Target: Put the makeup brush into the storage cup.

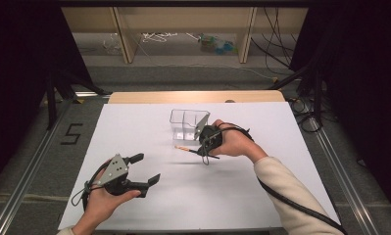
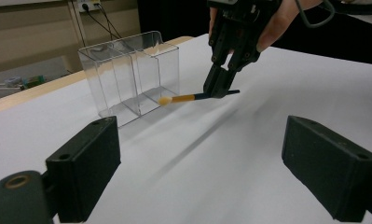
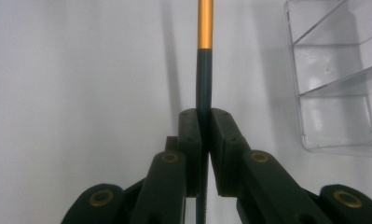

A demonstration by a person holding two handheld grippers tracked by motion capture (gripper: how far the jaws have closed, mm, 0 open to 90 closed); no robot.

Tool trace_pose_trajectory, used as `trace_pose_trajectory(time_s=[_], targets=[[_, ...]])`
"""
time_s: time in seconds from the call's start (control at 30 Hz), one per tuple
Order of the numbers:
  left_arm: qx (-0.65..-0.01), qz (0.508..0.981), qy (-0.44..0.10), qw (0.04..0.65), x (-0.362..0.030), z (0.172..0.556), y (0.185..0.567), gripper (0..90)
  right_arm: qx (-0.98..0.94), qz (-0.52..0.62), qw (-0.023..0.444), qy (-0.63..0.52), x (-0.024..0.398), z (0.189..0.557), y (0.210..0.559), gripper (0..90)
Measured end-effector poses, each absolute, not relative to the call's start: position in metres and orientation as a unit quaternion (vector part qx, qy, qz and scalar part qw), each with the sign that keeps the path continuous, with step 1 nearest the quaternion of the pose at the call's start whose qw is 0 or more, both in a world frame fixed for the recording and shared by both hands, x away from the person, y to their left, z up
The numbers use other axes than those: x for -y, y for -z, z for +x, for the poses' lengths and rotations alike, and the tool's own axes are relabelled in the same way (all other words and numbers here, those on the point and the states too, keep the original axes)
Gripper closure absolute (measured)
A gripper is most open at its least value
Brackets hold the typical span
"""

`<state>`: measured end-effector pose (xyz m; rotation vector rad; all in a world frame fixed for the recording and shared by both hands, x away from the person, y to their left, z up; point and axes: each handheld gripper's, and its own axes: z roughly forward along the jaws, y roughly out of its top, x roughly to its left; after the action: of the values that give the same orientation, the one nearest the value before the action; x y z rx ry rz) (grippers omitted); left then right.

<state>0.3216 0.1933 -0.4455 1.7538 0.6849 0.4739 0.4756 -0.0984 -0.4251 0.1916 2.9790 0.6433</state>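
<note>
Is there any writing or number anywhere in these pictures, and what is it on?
"5": a dark figure marked on the grey floor left of the table, seen in the high view.
No writing can be read on the clear divided box, the brush or the grippers.

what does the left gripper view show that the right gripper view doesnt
Left gripper view: the brush's pale tip, the person's hand on the right hand-held gripper, the whole clear divided box, and the left hand-held gripper, open and empty.

Right gripper view: a close look at the dark handle pinched between the shut jaws.

Both: the brush held by the right hand-held gripper, its orange band, the clear box and the white tabletop.
</note>
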Motion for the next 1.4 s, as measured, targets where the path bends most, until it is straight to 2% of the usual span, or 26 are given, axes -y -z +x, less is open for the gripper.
trace_pose_trajectory(time_s=[0.5, 1.4], targets=[[-0.29, 0.748, -0.189, 0.567, -0.191, 0.323, 0.447, 12.5, -0.945, 0.101, 0.057, -0.307, 0.133, 0.454, 0.425, 83.7], [-0.291, 0.748, -0.195, 0.564, -0.192, 0.322, 0.446, 13.0, -0.899, 0.122, 0.07, -0.415, 0.15, 0.437, 0.428, 83.7]])
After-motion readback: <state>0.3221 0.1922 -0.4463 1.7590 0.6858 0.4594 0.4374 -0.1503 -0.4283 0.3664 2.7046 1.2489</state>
